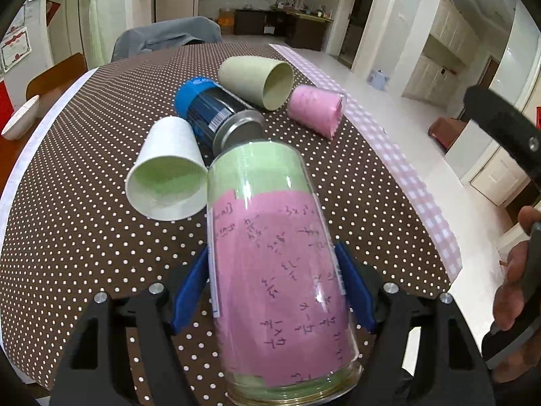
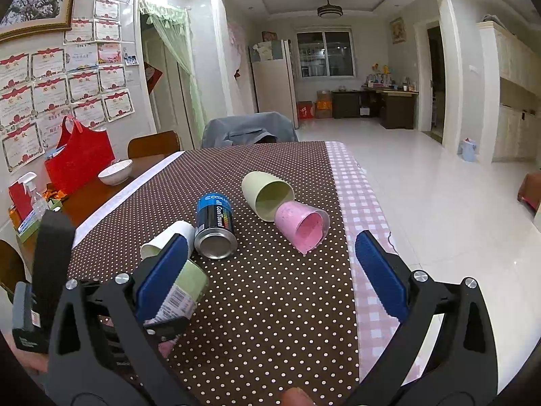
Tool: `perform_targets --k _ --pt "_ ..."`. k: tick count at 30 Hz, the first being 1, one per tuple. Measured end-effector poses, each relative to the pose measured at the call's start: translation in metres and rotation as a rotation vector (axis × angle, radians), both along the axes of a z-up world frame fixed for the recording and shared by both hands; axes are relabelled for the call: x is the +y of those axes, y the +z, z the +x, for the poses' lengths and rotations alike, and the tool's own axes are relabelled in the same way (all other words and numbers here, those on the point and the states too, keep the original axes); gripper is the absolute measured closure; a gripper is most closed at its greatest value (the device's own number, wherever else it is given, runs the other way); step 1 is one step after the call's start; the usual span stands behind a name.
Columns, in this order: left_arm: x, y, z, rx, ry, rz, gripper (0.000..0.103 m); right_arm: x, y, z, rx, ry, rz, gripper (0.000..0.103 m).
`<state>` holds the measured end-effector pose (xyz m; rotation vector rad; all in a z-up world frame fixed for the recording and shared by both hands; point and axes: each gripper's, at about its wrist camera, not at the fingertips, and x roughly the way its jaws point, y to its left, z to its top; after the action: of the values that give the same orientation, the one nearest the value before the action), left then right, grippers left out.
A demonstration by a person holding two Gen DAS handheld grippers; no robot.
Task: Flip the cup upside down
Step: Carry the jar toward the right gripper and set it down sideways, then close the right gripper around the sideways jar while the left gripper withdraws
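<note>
On the table point(image 2: 270, 304) you have five vessels. The glass cup point(image 1: 277, 270) sits nearest, between your left gripper's fingers point(image 1: 189, 291). The paper cup point(image 1: 165, 176) lies left of it, the can point(image 1: 216, 115) behind, and two more cups point(image 1: 257, 81) point(image 1: 316, 110) behind and right, all on their sides.

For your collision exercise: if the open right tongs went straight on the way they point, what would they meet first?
Probably the pink cup lying on its side on the dotted tablecloth; depth is hard to judge. The blue can lies left of that line.

Looking past the tongs at a white tile floor point(image 2: 422, 182), window point(image 2: 325, 53) glowing straight ahead, fridge point(image 2: 274, 84) beside it, certificates point(image 2: 50, 84) covering the left wall, ceiling light point(image 2: 329, 10) hanging overhead.
</note>
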<state>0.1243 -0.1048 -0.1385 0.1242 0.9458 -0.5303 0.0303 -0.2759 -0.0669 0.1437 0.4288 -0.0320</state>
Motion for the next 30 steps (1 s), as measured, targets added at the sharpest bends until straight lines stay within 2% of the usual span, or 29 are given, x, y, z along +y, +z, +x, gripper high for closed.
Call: perform_targets --k 4,6,17,20,30 --pt "-0.001 -0.001 0.000 0.003 0.014 0.023 0.028 0.000 0.000 0.000 0.001 -0.002 -0.003 0.006" --pt "-0.001 0.003 -0.003 -0.017 0.010 0.023 0.018 -0.001 0.000 0.000 0.001 -0.003 -0.001 0.006" --pt "0.017 0.027 -0.011 -0.089 0.040 0.026 0.017 0.002 0.004 0.000 -0.004 0.008 -0.008 0.006" --pt "0.026 0.036 -0.017 -0.131 0.064 0.022 0.010 0.004 0.007 0.001 -0.006 0.013 -0.010 0.006" --pt "0.047 0.059 -0.036 -0.227 0.140 0.022 0.008 0.013 0.013 0.001 -0.020 0.044 -0.020 0.006"
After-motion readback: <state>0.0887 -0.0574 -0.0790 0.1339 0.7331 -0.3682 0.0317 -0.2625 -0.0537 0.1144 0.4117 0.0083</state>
